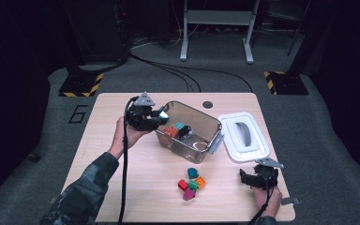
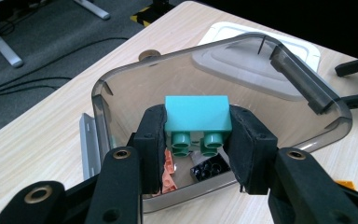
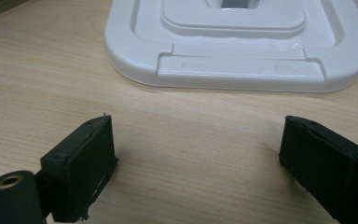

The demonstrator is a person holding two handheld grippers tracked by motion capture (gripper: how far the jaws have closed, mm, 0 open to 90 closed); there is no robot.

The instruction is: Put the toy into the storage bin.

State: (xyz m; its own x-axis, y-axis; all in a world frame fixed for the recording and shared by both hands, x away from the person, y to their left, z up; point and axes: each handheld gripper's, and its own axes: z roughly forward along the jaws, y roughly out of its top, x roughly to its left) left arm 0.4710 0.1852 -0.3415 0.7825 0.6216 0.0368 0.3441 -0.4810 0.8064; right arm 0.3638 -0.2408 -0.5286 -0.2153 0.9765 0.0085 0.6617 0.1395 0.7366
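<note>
The left gripper (image 2: 196,140) is clenched on a teal toy building block (image 2: 196,114), with one black pad pressed against each end of it. The block is a short rectangular brick in smooth, matte teal plastic, with flat faces and slightly rounded corners. In the left gripper view its studded side points down, with two round studs showing along the lower edge and a pale underside between them. The block hangs over the open mouth of a clear smoky-grey plastic storage bin (image 2: 307,91), just inside the bin's nearer wall. On the bin floor below lie an orange block (image 2: 168,173) and a black block (image 2: 209,169).

In the high view the left gripper (image 1: 161,115) reaches the bin (image 1: 201,150) from its left side, and the bin stands near the middle of the wooden table (image 1: 122,164), a little toward the far edge. A white lid (image 1: 243,136) with a grey handle lies flat just to the bin's right, close to the table's right edge. A small heap of coloured blocks (image 1: 192,183), teal, orange, red, green and magenta, sits on the table between the bin and the near edge.

The right gripper (image 1: 246,178) rests low near the table's near right corner, its jaws released and standing wide apart over bare wood, close to the lid's nearer edge (image 3: 242,70).
</note>
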